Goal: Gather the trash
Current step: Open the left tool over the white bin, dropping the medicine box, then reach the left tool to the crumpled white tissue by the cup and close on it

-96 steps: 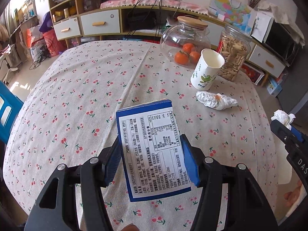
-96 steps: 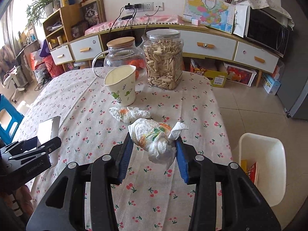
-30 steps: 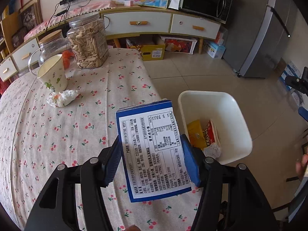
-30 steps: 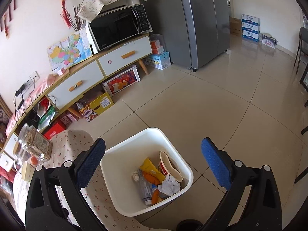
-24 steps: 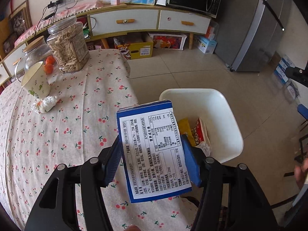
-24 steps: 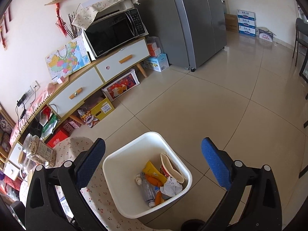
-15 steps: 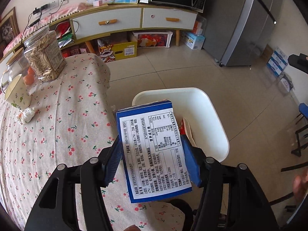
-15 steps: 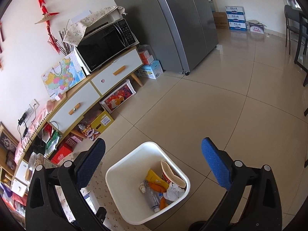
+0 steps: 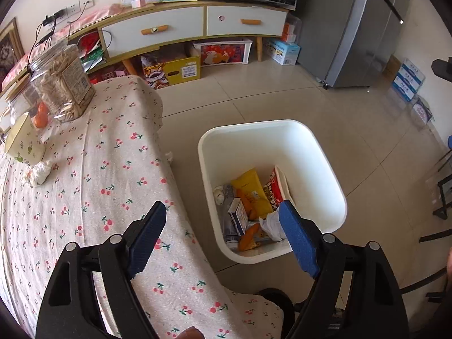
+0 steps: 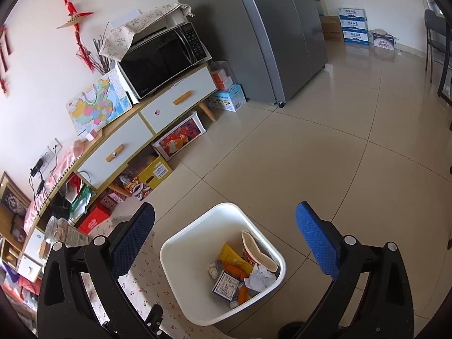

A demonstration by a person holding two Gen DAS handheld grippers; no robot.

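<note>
A table covered by a cherry-print cloth stood on a beige tiled floor, beside a low sideboard bearing a microwave and near a grey refrigerator. A white bin was set on the floor just beside the table. In it were seen a blue-and-white carton, yellow and orange wrappers and crumpled tissue. The left gripper was held over the bin's near edge, its jaws opening with nothing between them. The right gripper was spread wide and empty. A crumpled wrapper remained on the table by a paper cup.
</note>
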